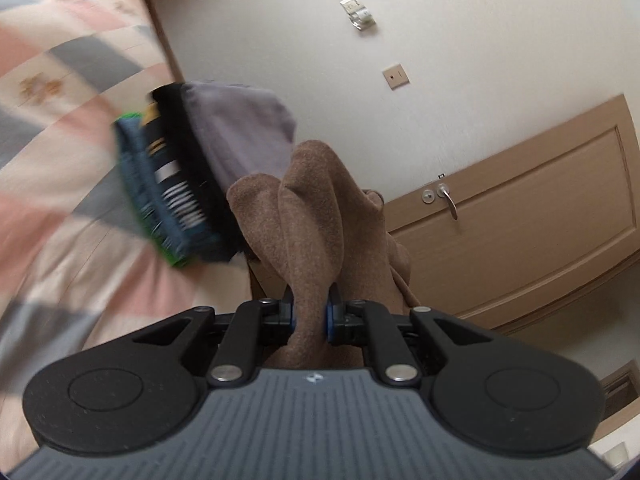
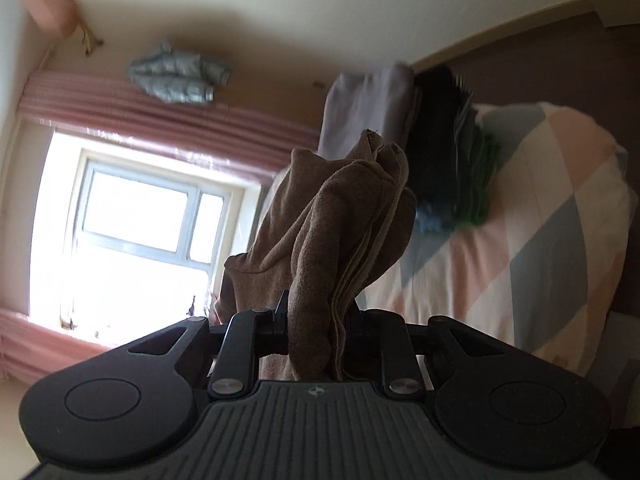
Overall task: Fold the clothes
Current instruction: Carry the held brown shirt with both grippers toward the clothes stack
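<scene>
Left tongs clamped on brown garment; right tongs gripping same cloth. Folded stack sits on quilted bed near edge.

No readable text, brand, number or sign is found in either view; printed marks on the clothes are blurred.
</scene>
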{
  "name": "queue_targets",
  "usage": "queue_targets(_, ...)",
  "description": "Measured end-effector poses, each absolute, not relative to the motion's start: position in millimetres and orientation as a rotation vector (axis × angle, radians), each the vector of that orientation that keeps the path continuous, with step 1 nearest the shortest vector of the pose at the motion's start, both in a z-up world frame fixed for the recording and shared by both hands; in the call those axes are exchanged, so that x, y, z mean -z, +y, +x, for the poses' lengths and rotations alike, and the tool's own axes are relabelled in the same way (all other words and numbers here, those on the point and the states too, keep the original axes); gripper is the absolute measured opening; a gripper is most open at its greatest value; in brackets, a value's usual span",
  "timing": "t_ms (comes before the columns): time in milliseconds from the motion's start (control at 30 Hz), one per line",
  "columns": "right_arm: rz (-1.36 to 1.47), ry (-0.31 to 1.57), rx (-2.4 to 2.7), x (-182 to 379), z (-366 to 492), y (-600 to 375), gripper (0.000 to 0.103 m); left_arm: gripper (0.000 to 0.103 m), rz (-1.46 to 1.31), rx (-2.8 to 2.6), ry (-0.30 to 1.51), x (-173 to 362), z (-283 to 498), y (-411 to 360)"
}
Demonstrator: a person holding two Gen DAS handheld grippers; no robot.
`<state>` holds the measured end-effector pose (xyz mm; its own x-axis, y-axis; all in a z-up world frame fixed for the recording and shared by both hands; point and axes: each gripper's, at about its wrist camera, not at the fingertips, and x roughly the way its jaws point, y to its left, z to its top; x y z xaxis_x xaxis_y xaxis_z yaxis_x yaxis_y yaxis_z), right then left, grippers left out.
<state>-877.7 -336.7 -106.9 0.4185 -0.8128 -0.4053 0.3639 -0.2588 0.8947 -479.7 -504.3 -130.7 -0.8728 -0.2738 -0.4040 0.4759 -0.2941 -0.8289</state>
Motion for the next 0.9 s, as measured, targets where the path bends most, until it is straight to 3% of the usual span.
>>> queue_targets(533, 1.354, -0.953, 1.36, 122, -917, -476, 0.022, 0.009, 0.599, 2.489, 1.194, 60, -640, -776)
queue_targets(900, 1.411, -0.904, 1.518, 185, -913, -549, 0.023, 0.009, 0.769, 2.475, 1.299, 145, -668, -868)
